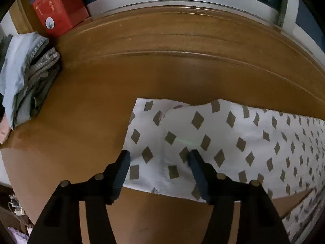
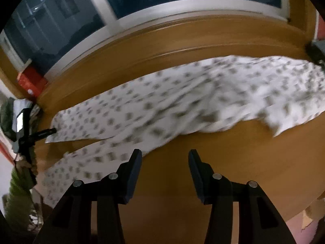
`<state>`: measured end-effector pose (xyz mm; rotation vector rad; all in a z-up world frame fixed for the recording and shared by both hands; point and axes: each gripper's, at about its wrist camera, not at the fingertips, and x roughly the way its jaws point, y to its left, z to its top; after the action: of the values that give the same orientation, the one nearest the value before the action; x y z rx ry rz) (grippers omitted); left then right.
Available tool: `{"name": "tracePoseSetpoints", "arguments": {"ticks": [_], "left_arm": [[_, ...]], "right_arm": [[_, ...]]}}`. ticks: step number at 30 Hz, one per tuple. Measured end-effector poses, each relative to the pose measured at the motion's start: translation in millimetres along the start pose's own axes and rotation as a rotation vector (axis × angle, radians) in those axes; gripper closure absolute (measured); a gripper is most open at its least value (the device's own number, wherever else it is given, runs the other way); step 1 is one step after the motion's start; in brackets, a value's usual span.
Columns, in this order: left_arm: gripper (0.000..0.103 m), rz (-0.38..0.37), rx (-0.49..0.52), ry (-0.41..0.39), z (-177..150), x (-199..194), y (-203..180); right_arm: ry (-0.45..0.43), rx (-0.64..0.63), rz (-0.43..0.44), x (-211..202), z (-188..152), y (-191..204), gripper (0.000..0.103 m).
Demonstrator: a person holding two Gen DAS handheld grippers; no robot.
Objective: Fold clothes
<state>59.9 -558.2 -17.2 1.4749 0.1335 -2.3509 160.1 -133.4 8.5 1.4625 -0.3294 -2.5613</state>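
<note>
Left wrist view shows the white, diamond-dotted garment (image 1: 203, 138) spread long across the table (image 1: 142, 77), both the left hand-held gripper (image 1: 158, 156) and the right hand-held gripper (image 2: 165, 154) gaping, holding nothing.

Your left gripper (image 1: 158, 158) points toward twelve o'clock, jaws spread wide; your right gripper (image 2: 165, 158), somewhat blurred, seems equally spread.

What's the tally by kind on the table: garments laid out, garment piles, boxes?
White diamond-print garment, laid out: 1
Pile of folded grey and pale-blue clothes: 1
Red cardboard box: 1
Total: 3
</note>
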Motion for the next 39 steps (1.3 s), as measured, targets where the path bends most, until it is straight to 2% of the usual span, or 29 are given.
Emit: {"name": "tracePoseSetpoints", "arguments": {"ticks": [3, 7, 9, 11, 17, 19, 23, 30, 31, 33, 34, 36, 39], "left_arm": [[0.045, -0.012, 0.040, -0.006, -2.6, 0.4, 2.9], [0.047, -0.063, 0.096, -0.062, -15.6, -16.3, -2.2], [0.046, -0.136, 0.107, -0.072, -31.7, -34.8, -8.2], [0.046, -0.223, 0.114, -0.073, -49.5, -52.0, -15.3], [0.046, -0.486, 0.199, -0.035, -101.9, -87.1, -57.0], [0.046, -0.540, 0.242, -0.029, -114.8, -93.7, -72.6], [0.046, -0.540, 0.307, -0.006, -134.8, -93.8, -97.1], [0.046, -0.557, 0.320, 0.021, -148.4, -91.7, -107.1], [0.046, -0.562, 0.319, 0.024, -149.3, -91.4, -107.5], [0.046, -0.565, 0.324, 0.023, -150.9, -89.3, -108.6], [0.046, -0.565, 0.327, 0.024, -151.9, -88.6, -109.2], [0.046, -0.565, 0.341, 0.026, -154.5, -86.9, -111.2], [0.046, -0.567, 0.369, 0.040, -158.3, -82.9, -115.9]], "right_arm": [[0.027, 0.013, 0.059, 13.2, 1.6, 12.7, 0.055], [0.088, 0.044, 0.173, 28.7, 9.6, 24.4, 0.055], [0.129, 0.070, 0.227, 35.9, 11.0, 30.0, 0.055], [0.170, 0.099, 0.239, 47.3, 12.9, 32.3, 0.055], [0.252, 0.154, 0.222, 70.4, 15.9, 32.2, 0.055], [0.270, 0.182, 0.224, 74.7, 17.2, 29.9, 0.055], [0.311, 0.172, 0.195, 81.8, 21.2, 34.2, 0.054], [0.349, 0.188, 0.134, 88.7, 29.5, 42.3, 0.054], [0.350, 0.195, 0.129, 89.3, 30.4, 42.1, 0.058], [0.345, 0.216, 0.143, 87.8, 30.4, 39.0, 0.092], [0.341, 0.231, 0.160, 85.9, 29.8, 36.3, 0.099], [0.331, 0.257, 0.195, 81.7, 28.6, 31.3, 0.100], [0.267, 0.214, 0.245, 62.6, 32.5, 33.5, 0.100]]}}
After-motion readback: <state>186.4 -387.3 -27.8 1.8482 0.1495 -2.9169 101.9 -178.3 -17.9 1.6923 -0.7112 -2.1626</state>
